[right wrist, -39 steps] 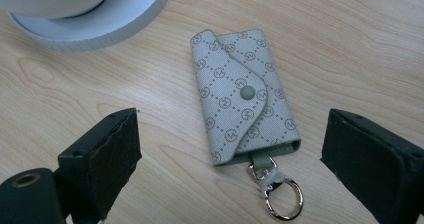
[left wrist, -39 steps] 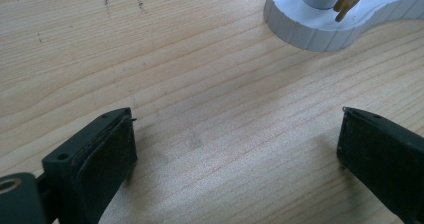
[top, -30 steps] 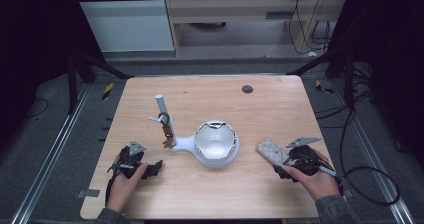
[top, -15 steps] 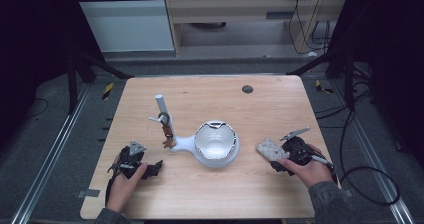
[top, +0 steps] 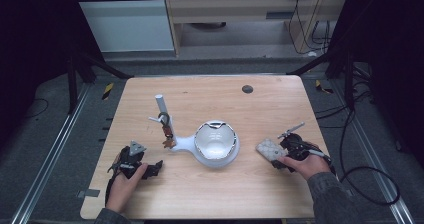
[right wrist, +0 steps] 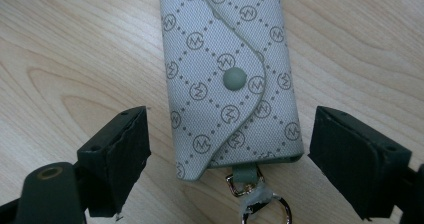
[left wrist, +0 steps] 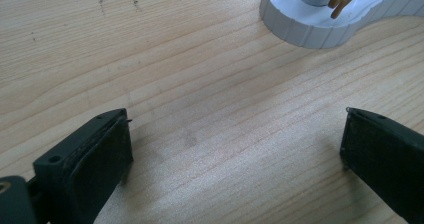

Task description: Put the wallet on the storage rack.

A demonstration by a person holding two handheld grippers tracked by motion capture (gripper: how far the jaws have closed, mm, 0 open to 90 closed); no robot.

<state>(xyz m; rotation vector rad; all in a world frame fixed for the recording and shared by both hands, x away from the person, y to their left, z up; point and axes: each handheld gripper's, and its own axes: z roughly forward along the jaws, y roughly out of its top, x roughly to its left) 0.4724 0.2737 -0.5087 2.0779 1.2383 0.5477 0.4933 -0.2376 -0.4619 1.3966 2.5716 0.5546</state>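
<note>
Right gripper [right wrist: 227, 149] is lowered over a grey patterned key pouch [right wrist: 230, 79]; its jaws have just been closing, yet a gap is left on each side and nothing is gripped. Flat on the wooden table [top: 210, 194], the pouch is seen right of the white stand [top: 216, 144]. Left gripper [left wrist: 235, 149] is kept wide apart, empty.

In the right gripper view the key pouch [right wrist: 227, 79] runs off the far edge, so its far end is unseen, and the metal ring [right wrist: 272, 209] at its near end is cut by the bottom edge. In the left gripper view the white stand [left wrist: 320, 21] is cropped at the top, its post and the brown pieces hanging there seen in part. In the high view those small hanging things [top: 166, 129] are too small to tell apart
</note>
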